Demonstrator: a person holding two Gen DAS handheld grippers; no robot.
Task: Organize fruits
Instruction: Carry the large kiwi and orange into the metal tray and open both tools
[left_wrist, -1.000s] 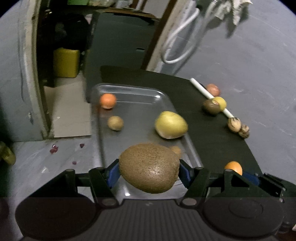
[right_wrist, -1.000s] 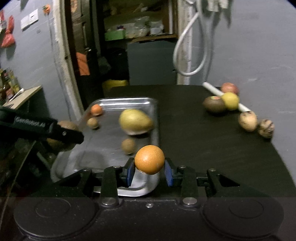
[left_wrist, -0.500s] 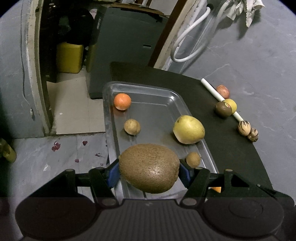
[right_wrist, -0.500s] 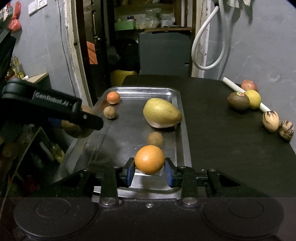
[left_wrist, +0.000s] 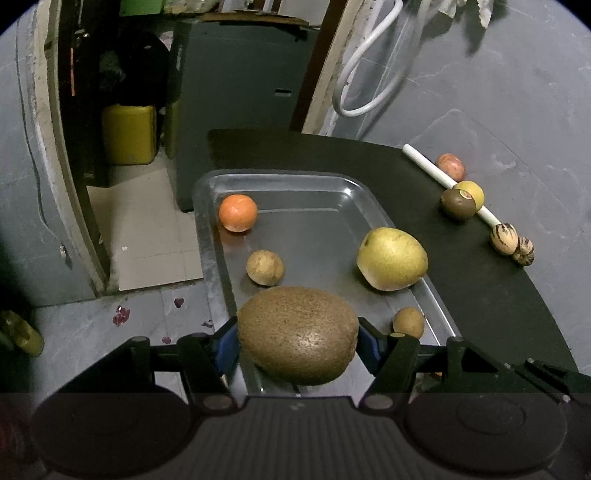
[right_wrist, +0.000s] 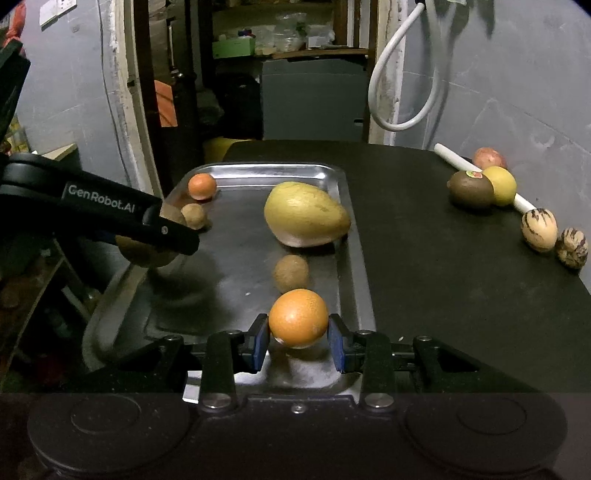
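Observation:
My left gripper (left_wrist: 297, 341) is shut on a large brown kiwi (left_wrist: 297, 334), held over the near end of the metal tray (left_wrist: 280, 177). My right gripper (right_wrist: 298, 341) is shut on an orange (right_wrist: 298, 318) just above the tray's (right_wrist: 352, 236) near right corner. Inside the tray lie a small orange (left_wrist: 237, 212), a big yellow pear (left_wrist: 391, 258) and two small brown fruits (left_wrist: 265, 267), (left_wrist: 408, 322). The right wrist view shows the left gripper (right_wrist: 162, 232) with its kiwi (right_wrist: 146, 254) above the tray's left rim.
Along the black table's (right_wrist: 443, 280) right edge sit a white stick (right_wrist: 452, 157), a reddish fruit (right_wrist: 489, 158), a yellow fruit (right_wrist: 500, 184), a stickered kiwi (right_wrist: 471, 190) and two striped fruits (right_wrist: 539, 229), (right_wrist: 571, 246). A yellow canister (left_wrist: 128, 133) stands on the floor beyond.
Both grippers have come down and forward over the tray, each still holding its fruit. The tray and its fruits look larger and closer now.

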